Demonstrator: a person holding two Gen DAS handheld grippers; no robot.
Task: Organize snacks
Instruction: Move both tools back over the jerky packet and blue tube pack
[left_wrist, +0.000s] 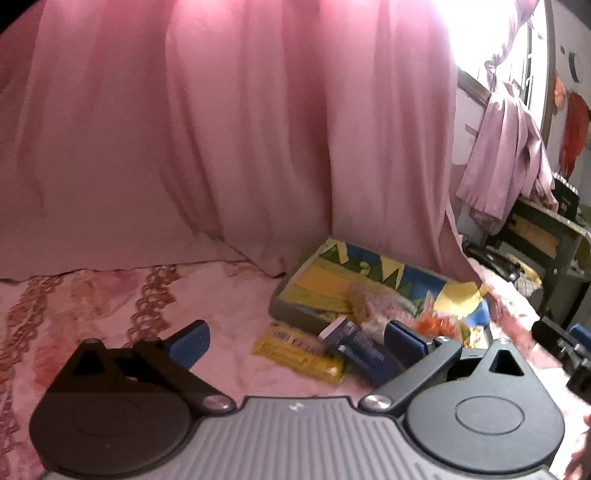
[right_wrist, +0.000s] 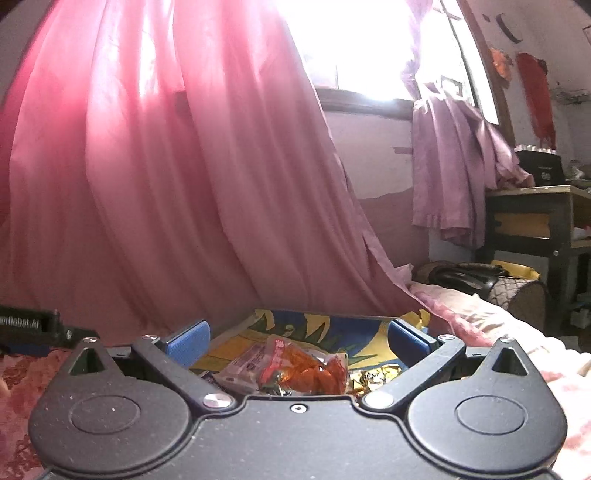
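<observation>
A shallow box (left_wrist: 291, 310) with a yellow, blue and green printed lining lies on the pink bedspread (left_wrist: 92, 295). Clear and orange snack packets (left_wrist: 373, 302) rest inside it. A yellow packet (left_wrist: 299, 350) and a dark blue packet (left_wrist: 358, 350) lie on the bed just in front of the box. My left gripper (left_wrist: 297, 338) hovers over these two, open, nothing between its blue pads. My right gripper (right_wrist: 297, 338) is open above the box (right_wrist: 332, 325), looking onto an orange packet (right_wrist: 310, 373), a clear wrapped packet (right_wrist: 240, 369) and gold wrappers (right_wrist: 373, 376).
A pink curtain (left_wrist: 221, 129) hangs right behind the box. The bed's edge runs at right, with a dark bag (right_wrist: 465, 277), a woven basket (right_wrist: 524, 299) and a dark wooden table (right_wrist: 535, 218) beyond. The right gripper's body (left_wrist: 565, 347) shows at the left view's right edge.
</observation>
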